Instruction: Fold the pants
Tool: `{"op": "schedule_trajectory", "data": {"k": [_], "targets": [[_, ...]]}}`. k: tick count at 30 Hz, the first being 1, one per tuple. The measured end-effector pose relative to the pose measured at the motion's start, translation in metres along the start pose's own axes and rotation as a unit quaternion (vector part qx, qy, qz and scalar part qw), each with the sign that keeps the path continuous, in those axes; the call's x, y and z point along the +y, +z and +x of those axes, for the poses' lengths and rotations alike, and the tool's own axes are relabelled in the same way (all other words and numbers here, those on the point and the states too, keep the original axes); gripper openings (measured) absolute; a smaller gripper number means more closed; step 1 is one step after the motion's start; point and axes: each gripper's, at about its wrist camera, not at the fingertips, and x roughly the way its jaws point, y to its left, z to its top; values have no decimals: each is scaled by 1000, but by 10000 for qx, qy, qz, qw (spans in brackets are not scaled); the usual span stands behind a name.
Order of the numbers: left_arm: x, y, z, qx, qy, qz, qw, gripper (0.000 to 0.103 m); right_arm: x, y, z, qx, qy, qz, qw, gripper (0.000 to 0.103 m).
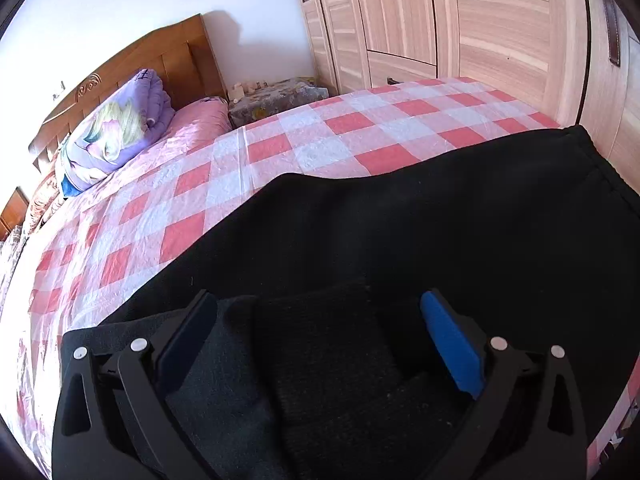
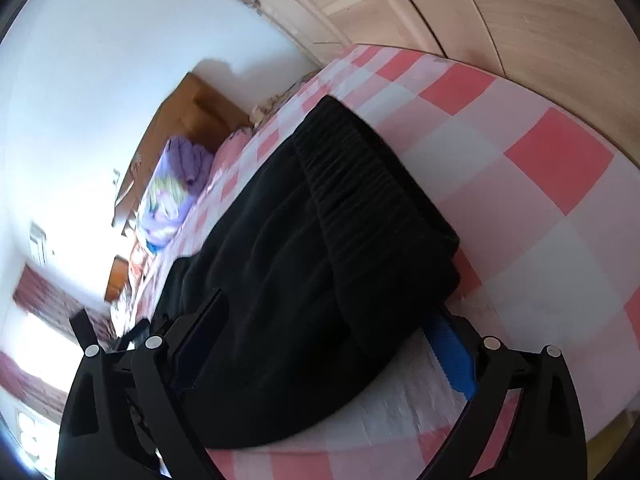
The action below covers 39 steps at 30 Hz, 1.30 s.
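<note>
Black pants [image 1: 400, 232] lie on the bed's red-and-white checked sheet [image 1: 328, 148]. In the left wrist view my left gripper [image 1: 320, 312] is open, its fingers wide apart over a folded dark layer of the pants. In the right wrist view the pants [image 2: 304, 264] show their ribbed elastic waistband [image 2: 360, 184] at the upper right. My right gripper [image 2: 328, 320] is open, and the pants' fabric bulges between its two fingers, the blue pad [image 2: 452, 356] against the cloth's right edge. The view is tilted and blurred.
A folded purple quilt [image 1: 116, 128] and pink pillow [image 1: 200, 120] lie at the wooden headboard [image 1: 160, 60]. A bedside stand [image 1: 276, 98] sits beside the bed. A light wooden wardrobe [image 1: 460, 20] stands beyond the bed's far edge.
</note>
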Motion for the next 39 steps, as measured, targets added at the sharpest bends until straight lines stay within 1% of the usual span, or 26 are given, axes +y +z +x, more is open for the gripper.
{"op": "schedule_trajectory", "data": {"k": [1, 2, 3, 4, 7, 10, 12, 14, 16, 18, 19, 20, 21, 23, 26, 27, 28, 29, 30, 32, 33, 34, 35, 36, 38, 39], "targets": [[0, 0, 0, 23, -23, -8, 10000, 102, 3, -2, 1, -79, -273, -106, 9995, 74], [1, 0, 1, 35, -45, -21, 10000, 102, 3, -4, 0, -144, -372, -119, 9991, 66], [1, 0, 1, 41, -64, -41, 10000, 102, -3, -5, -1, -193, -339, -12, 9992, 50], [2, 0, 0, 42, -83, -65, 9999, 102, -12, -7, -4, -284, -106, 152, 9994, 48], [3, 0, 0, 39, -82, -65, 9999, 102, -24, -10, -11, -428, 286, 403, 9979, 38], [2, 0, 1, 76, -108, -25, 9999, 102, -22, -14, -18, -676, 413, 369, 9962, 35], [3, 3, -2, 52, -142, -41, 9999, 102, -12, -15, -23, -861, 289, 58, 9959, 34], [2, 12, -14, 0, -170, -60, 9998, 101, 15, -21, -30, -1140, -114, -640, 9913, 33], [-7, 31, -34, -136, -599, -128, 9980, 101, 37, -30, -34, -1415, -458, -1220, 9813, 33], [-23, 52, -48, -70, -1327, -135, 9910, 101, 55, -40, -34, -1643, -811, -1688, 9685, 33], [-38, 68, -52, 97, -1847, -34, 9827, 101, 59, -44, -32, -1674, -908, -1790, 9652, 33], [-49, 80, -52, 259, -2155, 80, 9761, 101, 62, -46, -30, -1709, -1007, -1874, 9620, 33], [-63, 92, -51, 456, -2365, 231, 9703, 101, 62, -48, -28, -1745, -1085, -1903, 9600, 33], [-107, 120, -48, 867, -2547, 670, 9608, 101, 60, -48, -26, -1780, -1180, -1859, 9591, 33], [-181, 155, -47, 1243, -2620, 1294, 9483, 101, 60, -51, -23, -1876, -1337, -1947, 9534, 33], [-211, 164, -42, 1500, -2588, 1513, 9421, 101, 60, -55, -23, -1904, -1392, -1983, 9514, 33], [-230, 167, -37, 1749, -2542, 1682, 9362, 101, 65, -58, -21, -1956, -1492, -2078, 9467, 33], [-253, 168, -31, 2065, -2451, 1923, 9275, 101, 68, -60, -19, -1998, -1571, -2179, 9423, 33], [-280, 165, -23, 2350, -2206, 2305, 9181, 101, 71, -63, -18, -2043, -1650, -2288, 9374, 33], [-311, 157, -14, 2502, -1540, 2935, 9097, 101, 75, -66, -18, -2104, -1743, -2449, 9302, 33], [-321, 150, -9, 2554, -1188, 3234, 9034, 101, 76, -67, -17, -2132, -1766, -2512, 9275, 33], [-332, 142, 0, 2677, -795, 3551, 8921, 101, 77, -69, -17, -2149, -1783, -2549, 9258, 33], [-337, 136, 6, 2787, -559, 3728, 8833, 101, 77, -69, -17, -2167, -1798, -2582, 9241, 33], [-343, 127, 15, 2935, -223, 3975, 8691, 101, 77, -70, -17, -2178, -1801, -2596, 9234, 33], [-344, 114, 26, 3019, 316, 4376, 8464, 101, 76, -69, -16, -2171, -1790, -2622, 9231, 33], [-344, 104, 35, 2988, 769, 4641, 8303, 102, 77, -69, -16, -2133, -1779, -2662, 9230, 33]]}}
